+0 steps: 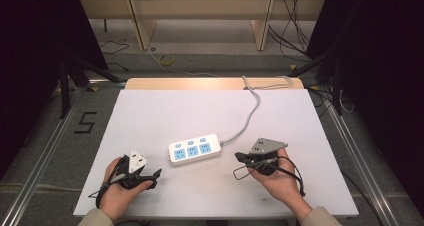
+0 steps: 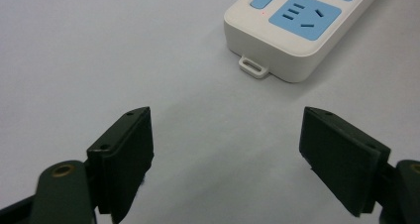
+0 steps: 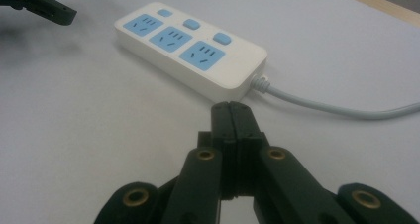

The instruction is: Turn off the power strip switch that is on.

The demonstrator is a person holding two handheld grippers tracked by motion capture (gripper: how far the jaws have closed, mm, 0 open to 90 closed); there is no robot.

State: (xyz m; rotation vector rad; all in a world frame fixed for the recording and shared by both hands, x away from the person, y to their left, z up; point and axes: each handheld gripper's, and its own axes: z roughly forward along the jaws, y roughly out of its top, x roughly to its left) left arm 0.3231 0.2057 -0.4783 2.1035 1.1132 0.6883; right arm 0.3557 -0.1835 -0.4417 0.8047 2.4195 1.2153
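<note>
The white worktop [image 1: 150, 116] carried a power strip [image 1: 195, 148] near its middle, sockets up, its cable [image 1: 252, 111] running off toward one o'clock, probably so both hands could reach it. The left gripper [image 1: 152, 176], at the strip's seven o'clock, held its jaws spread with nothing between them, facing the strip's near end. The right gripper [image 1: 241, 157], at four o'clock, kept its jaws clenched empty, aimed at the cable end, likely to press a switch.
</note>
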